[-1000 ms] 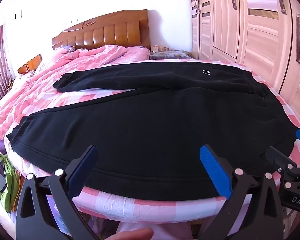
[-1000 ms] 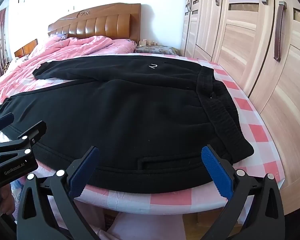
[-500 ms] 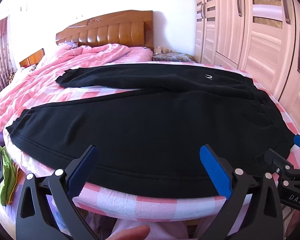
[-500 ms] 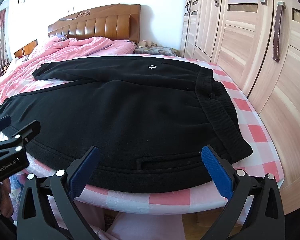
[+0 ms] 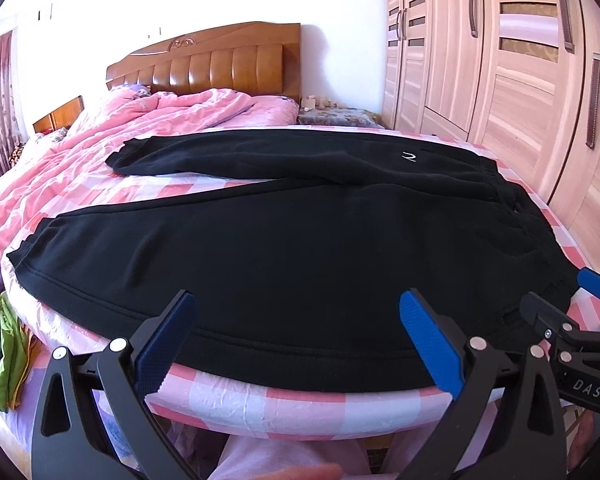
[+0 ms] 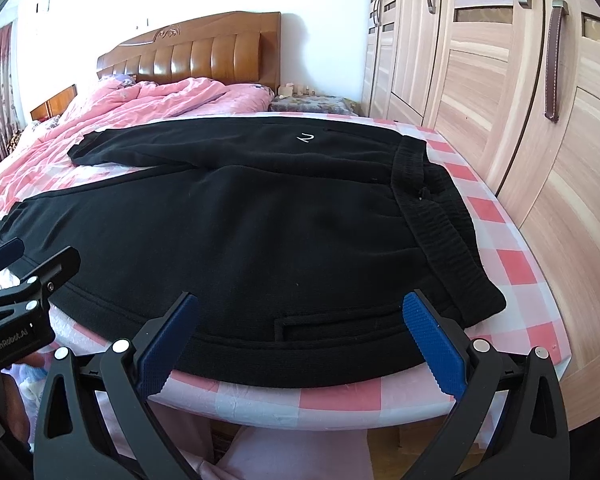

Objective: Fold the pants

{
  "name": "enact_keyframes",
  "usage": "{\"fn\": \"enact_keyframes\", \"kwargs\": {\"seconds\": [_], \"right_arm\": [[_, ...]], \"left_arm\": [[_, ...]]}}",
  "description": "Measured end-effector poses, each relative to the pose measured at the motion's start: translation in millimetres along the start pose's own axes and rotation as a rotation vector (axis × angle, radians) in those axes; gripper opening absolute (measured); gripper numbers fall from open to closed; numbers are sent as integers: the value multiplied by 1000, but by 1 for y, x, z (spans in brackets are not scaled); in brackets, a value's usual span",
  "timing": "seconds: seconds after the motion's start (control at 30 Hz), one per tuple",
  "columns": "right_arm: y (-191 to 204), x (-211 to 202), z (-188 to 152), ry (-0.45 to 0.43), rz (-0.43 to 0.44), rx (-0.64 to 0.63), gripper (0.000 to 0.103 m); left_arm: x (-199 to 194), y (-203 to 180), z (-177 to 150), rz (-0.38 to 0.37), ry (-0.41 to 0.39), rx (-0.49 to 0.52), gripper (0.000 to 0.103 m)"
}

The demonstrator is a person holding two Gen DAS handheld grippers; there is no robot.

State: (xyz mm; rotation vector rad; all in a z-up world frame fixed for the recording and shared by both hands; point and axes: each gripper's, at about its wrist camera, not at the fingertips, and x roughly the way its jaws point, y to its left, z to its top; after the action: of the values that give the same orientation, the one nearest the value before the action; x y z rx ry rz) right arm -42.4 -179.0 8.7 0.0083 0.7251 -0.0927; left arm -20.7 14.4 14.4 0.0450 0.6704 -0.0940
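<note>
Black sweatpants (image 5: 300, 248) (image 6: 268, 232) lie spread flat across the bed, waistband (image 6: 432, 208) to the right, both legs running left, a small white logo on the far leg. My left gripper (image 5: 300, 340) hovers open just off the near bed edge, over the near leg's hem side, holding nothing. My right gripper (image 6: 300, 340) is open too, at the near edge by the hip pocket and waistband corner. Each gripper shows at the side of the other's view.
The bed has a pink-and-white checked sheet (image 6: 512, 264) and a rumpled pink duvet (image 5: 148, 120) towards the wooden headboard (image 5: 212, 64). A tall wardrobe (image 6: 520, 80) stands close on the right. A green bag (image 5: 4, 344) sits low on the left.
Both grippers have drifted slightly back and left along the bed edge; the pants have not moved and both jaws stay open.
</note>
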Motion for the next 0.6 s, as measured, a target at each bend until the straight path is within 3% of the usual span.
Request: {"fn": "enact_keyframes", "kwargs": {"seconds": [0.6], "right_arm": [[1, -2, 1, -10, -16, -4, 99]], "left_arm": [[-1, 3, -4, 13, 0, -24, 102]]}}
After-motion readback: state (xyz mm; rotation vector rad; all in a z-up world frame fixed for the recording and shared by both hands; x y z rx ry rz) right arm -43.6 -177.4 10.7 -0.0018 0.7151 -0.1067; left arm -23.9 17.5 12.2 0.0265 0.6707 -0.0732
